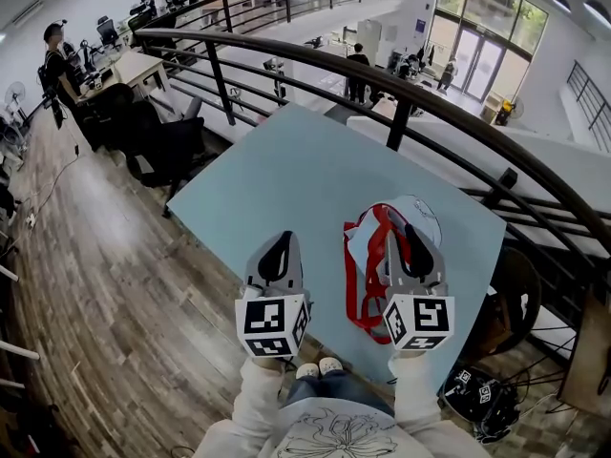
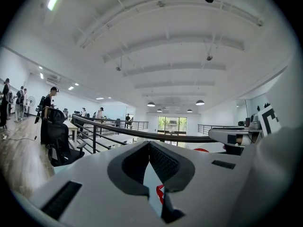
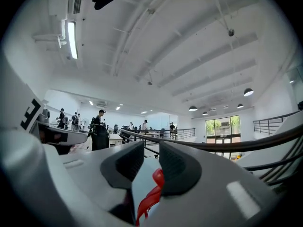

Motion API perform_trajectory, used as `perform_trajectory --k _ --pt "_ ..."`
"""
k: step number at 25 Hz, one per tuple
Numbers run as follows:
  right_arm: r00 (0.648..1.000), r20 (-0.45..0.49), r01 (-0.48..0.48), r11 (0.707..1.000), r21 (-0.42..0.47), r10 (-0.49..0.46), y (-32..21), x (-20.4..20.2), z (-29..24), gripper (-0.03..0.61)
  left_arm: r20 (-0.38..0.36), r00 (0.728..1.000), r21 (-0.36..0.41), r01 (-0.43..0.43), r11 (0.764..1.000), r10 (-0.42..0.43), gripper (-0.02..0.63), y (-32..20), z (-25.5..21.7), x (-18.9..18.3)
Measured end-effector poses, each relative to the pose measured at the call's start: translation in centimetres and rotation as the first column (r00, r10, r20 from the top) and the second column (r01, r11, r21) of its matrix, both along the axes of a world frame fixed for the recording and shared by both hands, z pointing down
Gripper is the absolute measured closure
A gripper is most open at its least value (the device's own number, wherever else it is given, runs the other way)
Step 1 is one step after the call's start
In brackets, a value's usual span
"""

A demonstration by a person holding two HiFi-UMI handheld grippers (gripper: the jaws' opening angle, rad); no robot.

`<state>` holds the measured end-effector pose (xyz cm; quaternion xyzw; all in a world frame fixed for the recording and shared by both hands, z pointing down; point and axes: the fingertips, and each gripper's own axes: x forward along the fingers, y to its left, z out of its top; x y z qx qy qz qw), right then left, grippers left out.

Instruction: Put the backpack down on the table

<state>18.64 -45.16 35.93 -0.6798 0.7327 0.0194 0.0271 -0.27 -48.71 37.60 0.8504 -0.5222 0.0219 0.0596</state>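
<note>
Cloth backpack (image 1: 365, 256), smooth matt table (image 1: 286, 179), wooden plank floor (image 1: 95, 284)

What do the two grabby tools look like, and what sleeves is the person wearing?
The left tool and right tool are pale grey plastic with dark ridged pads. Each carries a white cube printed with black square markers at its back end. The person's sleeves are cream-white.

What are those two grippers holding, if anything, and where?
Nothing: the backpack lies on the table, right gripper open over it, left gripper shut empty.
</note>
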Motion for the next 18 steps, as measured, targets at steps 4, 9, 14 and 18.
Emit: perform_trajectory --k 4,9,14,18 --pt "0.999 0.012 -0.03 0.999 0.022 0.029 0.1 0.1 -0.6 0.55 -0.003 1.0 0.017 0.01 1.0 -0.01 0.606 -0.1 -0.8 -0.5" --pt "0.999 0.015 -0.04 0.999 0.037 0.04 0.5 0.4 -0.9 0.568 -0.006 1.0 0.03 0.019 0.999 -0.019 0.606 0.0 -1.5 -0.7" --pt "0.999 0.022 -0.04 0.998 0.039 0.04 0.4 0.4 -1.1 0.568 -0.013 1.0 0.036 0.022 0.999 -0.022 0.606 -0.1 -1.8 -0.8" --pt "0.999 0.035 -0.039 0.998 0.041 0.038 0.4 0.4 -1.1 0.568 -0.013 1.0 0.042 0.02 0.999 -0.02 0.606 -0.1 -1.9 -0.8"
